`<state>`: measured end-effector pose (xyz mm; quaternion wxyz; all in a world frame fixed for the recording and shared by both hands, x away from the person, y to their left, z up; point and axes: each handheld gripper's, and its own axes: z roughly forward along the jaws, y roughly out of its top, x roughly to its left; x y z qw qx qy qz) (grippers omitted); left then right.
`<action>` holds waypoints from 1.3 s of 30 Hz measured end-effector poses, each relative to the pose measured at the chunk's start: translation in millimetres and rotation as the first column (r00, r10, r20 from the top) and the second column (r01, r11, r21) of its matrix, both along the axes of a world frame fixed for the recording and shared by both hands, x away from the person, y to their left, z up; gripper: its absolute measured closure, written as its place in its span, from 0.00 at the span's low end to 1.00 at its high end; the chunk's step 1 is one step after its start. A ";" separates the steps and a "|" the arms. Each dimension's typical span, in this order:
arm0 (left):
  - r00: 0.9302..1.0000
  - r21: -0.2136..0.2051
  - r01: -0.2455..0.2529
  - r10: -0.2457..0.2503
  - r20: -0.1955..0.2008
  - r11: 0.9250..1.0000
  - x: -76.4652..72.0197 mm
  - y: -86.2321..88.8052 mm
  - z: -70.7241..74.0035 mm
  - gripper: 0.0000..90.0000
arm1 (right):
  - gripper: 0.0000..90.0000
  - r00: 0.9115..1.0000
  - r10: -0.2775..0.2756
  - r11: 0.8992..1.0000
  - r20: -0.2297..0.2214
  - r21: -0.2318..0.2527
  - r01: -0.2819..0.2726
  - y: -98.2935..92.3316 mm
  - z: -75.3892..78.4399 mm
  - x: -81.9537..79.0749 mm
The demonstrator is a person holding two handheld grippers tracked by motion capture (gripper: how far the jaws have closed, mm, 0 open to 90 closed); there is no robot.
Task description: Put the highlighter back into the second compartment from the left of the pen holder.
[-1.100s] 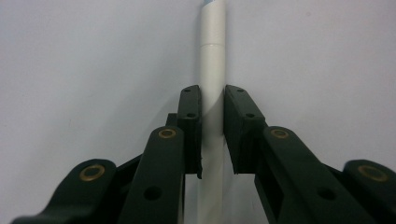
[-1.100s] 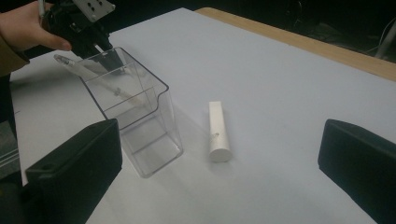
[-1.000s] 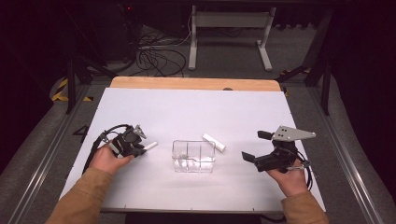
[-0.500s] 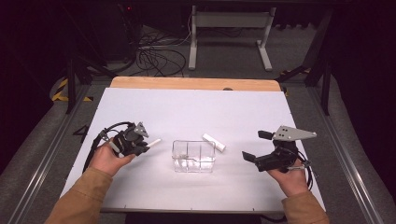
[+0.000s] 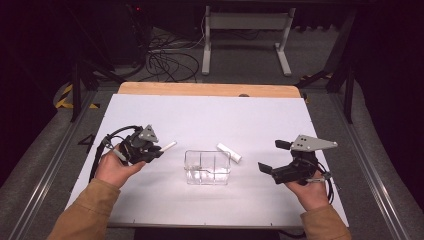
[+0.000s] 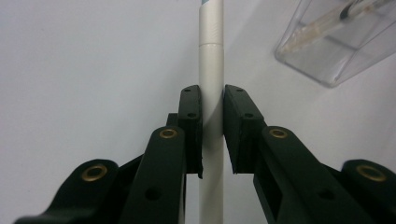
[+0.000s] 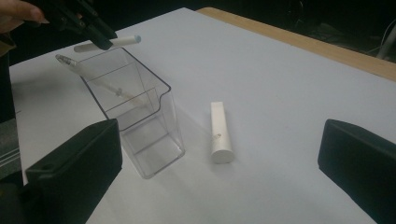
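A slim white pen [image 6: 211, 70] sits clamped between the left gripper's [image 6: 212, 128] jaws.

Count of items on the white table surface [image 5: 210, 120].
Two black two-jaw grippers: left gripper [image 5: 150, 148], right gripper [image 5: 272, 156]. One clear plastic rectangular container with inner dividers [image 5: 208, 167]. Two white cylindrical sticks outside it: one slim white pen-like stick [image 6: 211, 70] clamped in the left jaws, one short thick white cylinder [image 7: 220, 132] lying on the table. One thin pale rod [image 7: 100, 80] inside the container. Two hands, one per gripper.
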<state>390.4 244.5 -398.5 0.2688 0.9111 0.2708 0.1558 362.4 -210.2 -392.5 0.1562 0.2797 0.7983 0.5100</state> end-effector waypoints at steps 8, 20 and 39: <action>0.999 -0.098 0.024 -0.019 0.045 0.995 -10.5 -3.6 17.7 0.87 | 0.00 1.000 0.000 1.000 0.000 0.001 0.000 0.1 0.1 0.0; 0.990 -0.238 0.083 -0.053 0.131 0.968 -25.4 -13.6 42.8 0.87 | 0.00 1.000 0.006 1.000 0.000 0.004 -0.006 1.1 0.0 -0.5; 0.971 -0.445 0.166 -0.067 0.229 0.880 -37.5 -31.9 55.3 0.87 | 0.00 1.000 0.014 1.000 -0.006 0.005 -0.014 1.8 -1.0 -0.8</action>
